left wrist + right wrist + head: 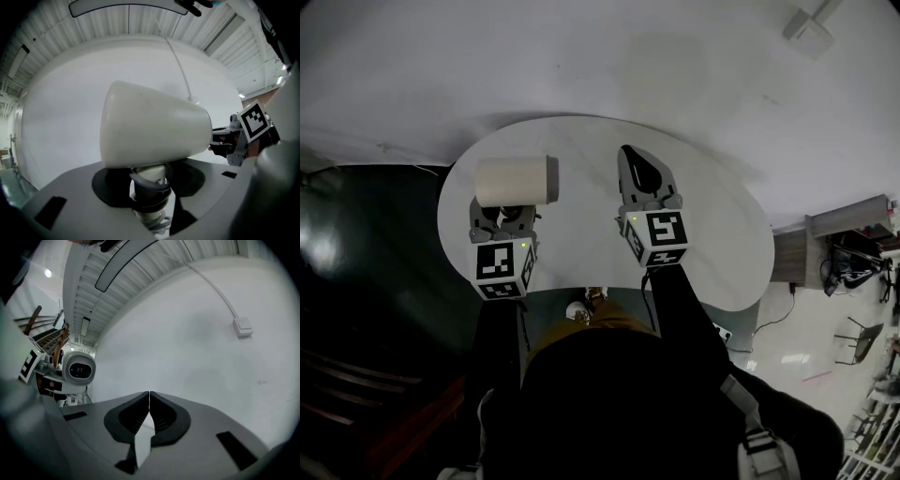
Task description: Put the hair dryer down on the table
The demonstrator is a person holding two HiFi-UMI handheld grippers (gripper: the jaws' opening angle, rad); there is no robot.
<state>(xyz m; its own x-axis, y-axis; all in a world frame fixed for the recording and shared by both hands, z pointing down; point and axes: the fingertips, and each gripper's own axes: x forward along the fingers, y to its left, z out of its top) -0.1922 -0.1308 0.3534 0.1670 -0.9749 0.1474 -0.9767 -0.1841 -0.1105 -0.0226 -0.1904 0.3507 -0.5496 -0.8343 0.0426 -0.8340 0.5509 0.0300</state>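
A white rounded table (pixel 581 230) fills the middle of the head view, with your two grippers side by side over its near half.

Your left gripper (pixel 508 210) has its claw about half open and clamped on the hair dryer (pixel 516 180). The dryer's white body lies sideways across the jaw tips, over the table's left part. No view shows whether it touches the tabletop.

Only the left gripper view shows the hold itself. There the jaws press on the handle (pixel 149 180) just under the body, and a coiled cord end shows below.

Your right gripper (pixel 630 155) is closed and holds nothing. In the right gripper view the jaw tips meet with only bare white wall (pixel 187 357) beyond them.

That view alone looks into the dryer's dark round opening (pixel 78 370), far to its left. It also shows a small wall box (pixel 243 326) with a cable running up from it.
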